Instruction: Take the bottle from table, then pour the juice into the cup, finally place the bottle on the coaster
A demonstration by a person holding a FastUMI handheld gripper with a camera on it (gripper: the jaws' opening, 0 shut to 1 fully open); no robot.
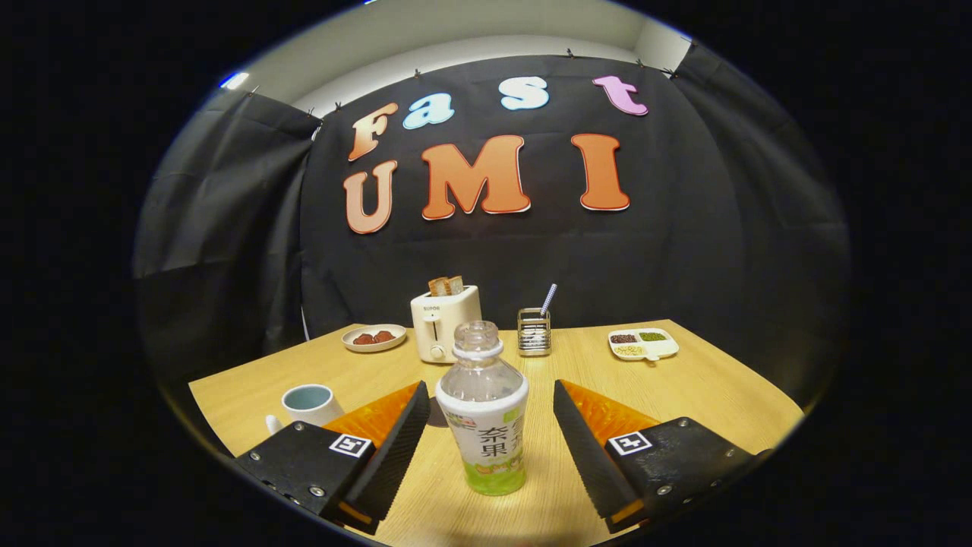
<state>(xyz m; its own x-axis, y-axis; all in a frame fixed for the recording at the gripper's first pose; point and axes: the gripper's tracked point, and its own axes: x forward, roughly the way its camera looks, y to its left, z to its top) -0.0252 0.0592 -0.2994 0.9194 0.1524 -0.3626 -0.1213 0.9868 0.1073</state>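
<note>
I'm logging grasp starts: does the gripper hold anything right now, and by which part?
Nothing is held. The gripper is open, the bottle standing upright between its fingers, untouched on both sides.

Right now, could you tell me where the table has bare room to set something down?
Bare wood lies right of the gripper, between it and the tray. The back row is crowded: plate, toaster, rack. The bottle stands between the open fingers, the cup to their left.

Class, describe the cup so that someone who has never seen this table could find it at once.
Start at the wooden table. The open gripper has the bottle between its fingers; the cup stands beside one finger. It is a pale mug, open-topped, with a handle.
</note>
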